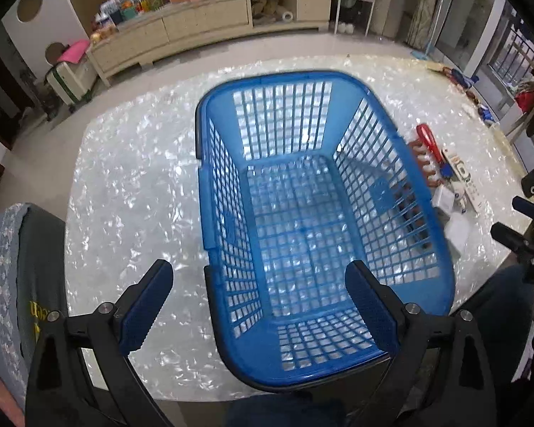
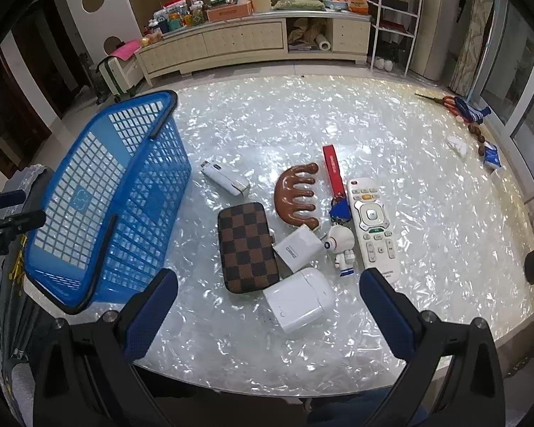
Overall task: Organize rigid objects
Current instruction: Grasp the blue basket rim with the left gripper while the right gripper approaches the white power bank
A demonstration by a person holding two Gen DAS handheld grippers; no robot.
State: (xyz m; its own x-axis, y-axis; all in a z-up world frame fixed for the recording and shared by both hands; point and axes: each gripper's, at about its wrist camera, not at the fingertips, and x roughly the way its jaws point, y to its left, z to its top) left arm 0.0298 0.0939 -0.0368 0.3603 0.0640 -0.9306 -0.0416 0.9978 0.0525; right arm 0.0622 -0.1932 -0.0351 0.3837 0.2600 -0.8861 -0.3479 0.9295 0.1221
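Blue plastic basket (image 1: 324,213) stands empty near the front edge of the pearlescent tabletop (image 1: 131,192) in the left wrist view; the left gripper (image 1: 260,302) hovers above its near rim, fingers spread wide, holding nothing. Right wrist view: the right gripper (image 2: 268,306) is likewise released over the front edge, just above a white earbud case (image 2: 299,299). Beyond lie a checkered case (image 2: 247,247), white charger (image 2: 299,249), astronaut figurine (image 2: 341,245), remote control (image 2: 372,224), brown wooden comb (image 2: 297,194) and white power bank (image 2: 224,179).
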